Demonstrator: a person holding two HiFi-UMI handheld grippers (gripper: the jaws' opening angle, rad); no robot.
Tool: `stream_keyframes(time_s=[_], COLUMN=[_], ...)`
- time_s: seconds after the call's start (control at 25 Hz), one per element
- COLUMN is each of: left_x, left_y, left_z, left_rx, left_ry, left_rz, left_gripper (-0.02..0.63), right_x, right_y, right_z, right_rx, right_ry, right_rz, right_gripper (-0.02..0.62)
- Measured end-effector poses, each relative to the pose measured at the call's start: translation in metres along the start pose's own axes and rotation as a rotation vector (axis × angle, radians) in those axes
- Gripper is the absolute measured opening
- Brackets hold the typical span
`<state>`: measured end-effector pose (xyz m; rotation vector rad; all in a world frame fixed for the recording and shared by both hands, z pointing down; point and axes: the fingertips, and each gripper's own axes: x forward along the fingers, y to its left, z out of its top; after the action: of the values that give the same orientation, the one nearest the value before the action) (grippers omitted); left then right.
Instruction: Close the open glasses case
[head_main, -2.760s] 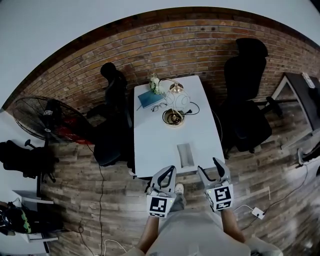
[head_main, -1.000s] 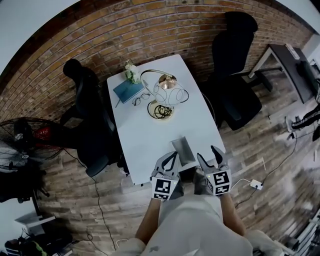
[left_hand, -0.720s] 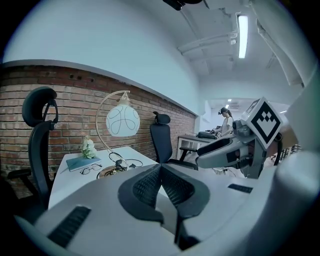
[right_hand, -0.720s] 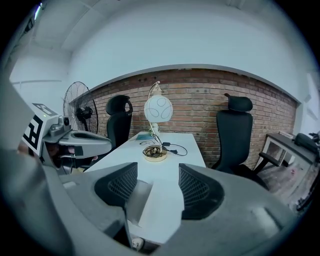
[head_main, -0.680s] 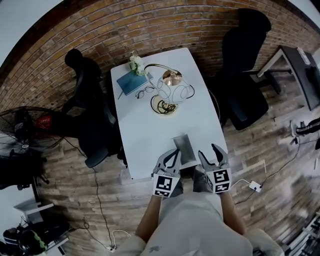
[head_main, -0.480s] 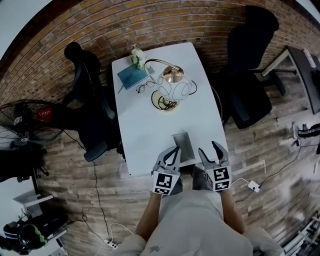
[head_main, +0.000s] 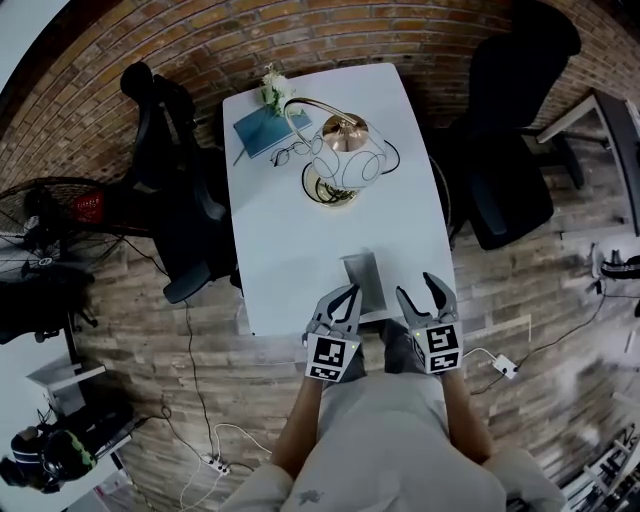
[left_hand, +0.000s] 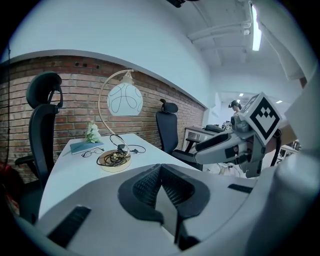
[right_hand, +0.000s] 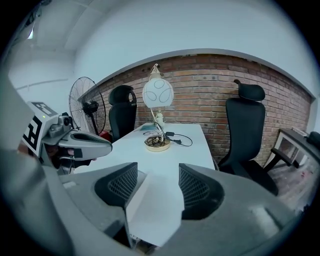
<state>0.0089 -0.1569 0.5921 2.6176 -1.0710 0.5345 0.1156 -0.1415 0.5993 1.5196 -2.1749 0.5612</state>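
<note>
The open glasses case (head_main: 364, 283), grey with a pale lining, lies on the white table (head_main: 300, 250) close to its near edge. My left gripper (head_main: 348, 294) hovers just left of the case with its pads meeting at the tips (left_hand: 160, 167) and nothing between them. My right gripper (head_main: 417, 286) sits to the right of the case, over the table's near right corner, jaws apart and empty (right_hand: 157, 170). Neither gripper touches the case. In both gripper views the case is mostly hidden behind the jaws.
A gold lamp (head_main: 343, 160) with a round white shade stands mid-table, its cable coiled on the base. A blue notebook (head_main: 262, 131), spectacles (head_main: 288, 154) and small flowers (head_main: 272, 92) are at the far end. Black chairs (head_main: 180, 200) (head_main: 515, 150) flank the table; a fan (head_main: 60, 210) stands left.
The person has stepped up to the table. Both grippers have moved from short of the near edge to either side of the case. The right jaws stay apart.
</note>
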Motion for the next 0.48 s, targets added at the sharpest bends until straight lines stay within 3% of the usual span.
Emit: stream_keyframes(time_s=[0.48], left_x=[0.018], left_y=[-0.002], left_z=[-0.034], left_rx=[-0.027], left_ry=[0.074], left_rz=[0.014], left_gripper=[0.005], right_x=[0.022], right_y=[-0.005], right_z=[-0.026], right_rx=[-0.005], right_ry=[0.054], right_rz=[0.033], right_gripper=[0.261])
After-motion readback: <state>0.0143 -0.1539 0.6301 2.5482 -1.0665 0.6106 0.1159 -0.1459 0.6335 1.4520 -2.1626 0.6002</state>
